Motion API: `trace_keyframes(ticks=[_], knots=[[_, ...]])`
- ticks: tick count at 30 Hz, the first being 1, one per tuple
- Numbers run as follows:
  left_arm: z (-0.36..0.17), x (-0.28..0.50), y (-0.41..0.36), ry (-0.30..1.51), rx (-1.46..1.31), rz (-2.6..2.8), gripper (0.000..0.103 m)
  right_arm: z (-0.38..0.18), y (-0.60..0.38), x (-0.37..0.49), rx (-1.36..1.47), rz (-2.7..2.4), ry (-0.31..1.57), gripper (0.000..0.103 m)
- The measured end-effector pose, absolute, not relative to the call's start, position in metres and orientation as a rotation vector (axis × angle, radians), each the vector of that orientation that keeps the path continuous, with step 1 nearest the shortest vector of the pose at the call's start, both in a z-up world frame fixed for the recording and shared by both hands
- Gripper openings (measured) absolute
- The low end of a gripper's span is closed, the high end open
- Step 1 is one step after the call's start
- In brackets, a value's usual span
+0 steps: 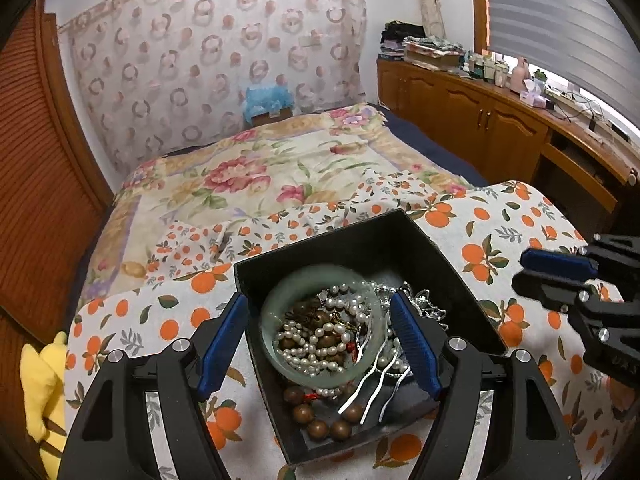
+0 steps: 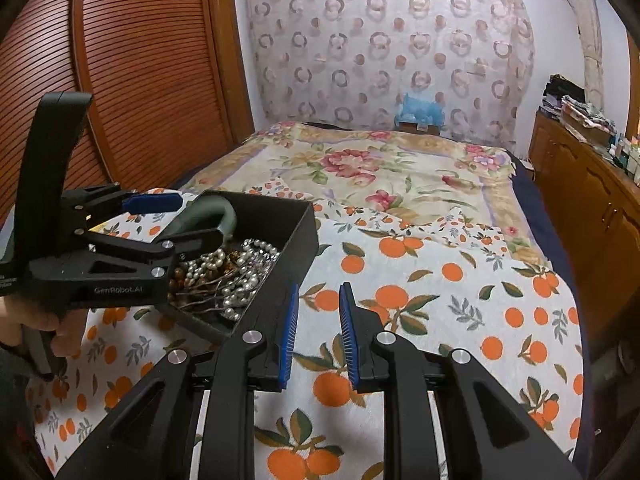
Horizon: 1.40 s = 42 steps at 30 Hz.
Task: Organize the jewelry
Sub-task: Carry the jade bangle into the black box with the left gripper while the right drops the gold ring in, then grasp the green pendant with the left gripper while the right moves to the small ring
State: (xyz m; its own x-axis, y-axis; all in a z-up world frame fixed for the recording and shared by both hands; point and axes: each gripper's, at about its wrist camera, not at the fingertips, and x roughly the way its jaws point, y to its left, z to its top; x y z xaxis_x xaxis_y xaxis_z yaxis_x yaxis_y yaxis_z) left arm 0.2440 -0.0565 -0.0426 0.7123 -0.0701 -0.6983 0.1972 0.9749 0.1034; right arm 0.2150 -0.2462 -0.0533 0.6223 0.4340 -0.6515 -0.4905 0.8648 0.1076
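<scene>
A black open box point(image 1: 352, 240) sits on the orange-print cloth and holds a pale green jade bangle point(image 1: 276, 304), pearl strands point(image 1: 304, 340), brown wooden beads point(image 1: 320, 426), silver hairpins point(image 1: 376, 384) and a silver chain point(image 1: 428, 304). My left gripper point(image 1: 320, 340) is open, its fingers straddling the bangle over the box. In the right wrist view the box point(image 2: 296, 232) is at left, with the bangle point(image 2: 212, 208) tilted up between the left gripper's fingers point(image 2: 154, 202). My right gripper point(image 2: 319, 336) is open with a narrow gap, empty, above the cloth to the right of the box.
The orange-print cloth point(image 2: 440, 300) covers the near end of a bed with a floral spread point(image 2: 360, 168). A wooden wardrobe point(image 2: 140, 60) stands on the left and wooden cabinets point(image 1: 480, 120) with clutter on the right. A yellow plush toy point(image 1: 44, 384) lies at the cloth's left edge.
</scene>
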Motion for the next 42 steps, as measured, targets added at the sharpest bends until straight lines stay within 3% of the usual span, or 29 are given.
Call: trace_keyframes(ticks=[2,20,24,33,34,37,42], knots=[[-0.04,0.239,-0.058,0.754,0.177,-0.156,0.077,-0.055,-0.247,0.21,-0.09,0.533,0.724,0.023],[-0.044,0.139,-0.029,0.729,0.147,-0.229,0.077,-0.068,-0.221,0.131,-0.127,0.676,0.742,0.023],[-0.057,0.122,-0.021,0.754,0.122,-0.237,0.077,-0.078,-0.201,0.126,-0.164,0.721,0.77,0.034],[-0.083,0.111,-0.01,0.813,0.083,-0.233,0.077,-0.095,-0.168,0.128,-0.27,0.748,0.834,0.034],[-0.084,0.11,-0.01,0.817,0.081,-0.236,0.077,-0.098,-0.166,0.128,-0.283,0.746,0.842,0.033],[-0.087,0.107,-0.011,0.824,0.076,-0.246,0.077,-0.1,-0.167,0.13,-0.295,0.735,0.843,0.017],[-0.087,0.103,-0.018,0.83,0.078,-0.268,0.077,-0.097,-0.178,0.129,-0.278,0.726,0.833,0.017]])
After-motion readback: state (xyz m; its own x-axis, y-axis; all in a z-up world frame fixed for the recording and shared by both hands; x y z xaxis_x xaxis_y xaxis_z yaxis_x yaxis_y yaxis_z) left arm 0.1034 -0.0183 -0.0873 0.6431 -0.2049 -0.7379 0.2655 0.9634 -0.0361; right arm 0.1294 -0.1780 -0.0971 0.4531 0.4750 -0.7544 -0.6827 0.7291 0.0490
